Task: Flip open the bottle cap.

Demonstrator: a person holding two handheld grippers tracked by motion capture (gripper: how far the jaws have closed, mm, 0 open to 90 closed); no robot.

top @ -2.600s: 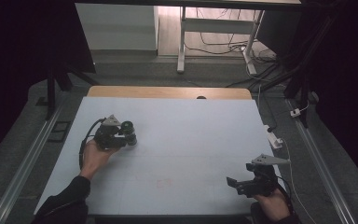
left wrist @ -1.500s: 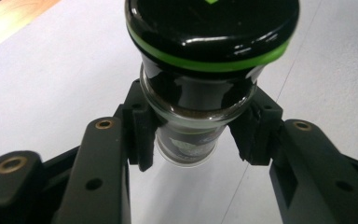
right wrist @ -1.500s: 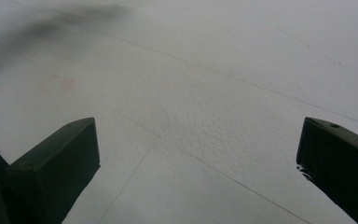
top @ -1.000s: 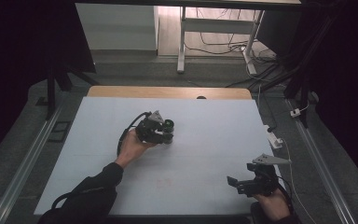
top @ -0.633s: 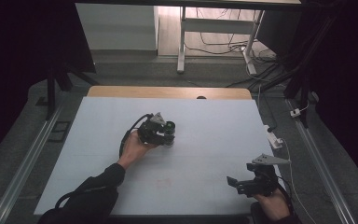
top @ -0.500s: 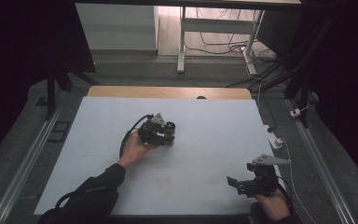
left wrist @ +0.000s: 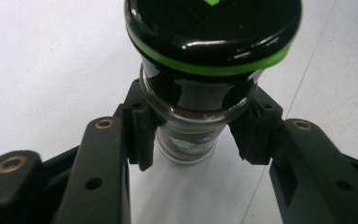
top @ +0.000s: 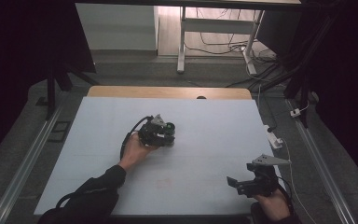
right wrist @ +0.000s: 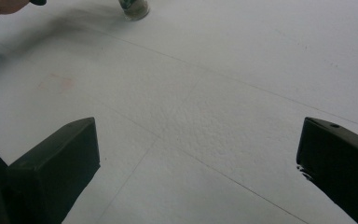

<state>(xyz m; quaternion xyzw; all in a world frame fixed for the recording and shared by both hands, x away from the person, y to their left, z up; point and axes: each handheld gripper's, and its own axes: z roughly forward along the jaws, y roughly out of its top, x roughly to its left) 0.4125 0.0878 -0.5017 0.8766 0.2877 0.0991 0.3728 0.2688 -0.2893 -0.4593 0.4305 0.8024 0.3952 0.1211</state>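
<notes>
While the left tool (left wrist: 193,135) stood near the middle of the white desk (top: 214,126), its black pads (left wrist: 142,135) pressed on both sides of a small glass jar with a black lid ringed in green (left wrist: 200,70), clenched on it just under the lid. Jar upright, brown contents inside, base on the desk surface. From the high view, jar (top: 168,133) sat just beyond the left hand (top: 135,150), well short of the bare wooden strip at the desk's far edge (top: 168,92). Right tool (top: 242,183) sat well apart from the jar, at the desk's near right corner; jaws spread wide, released, nothing between them. Right gripper view caught the jar's base (right wrist: 134,9) far off.
</notes>
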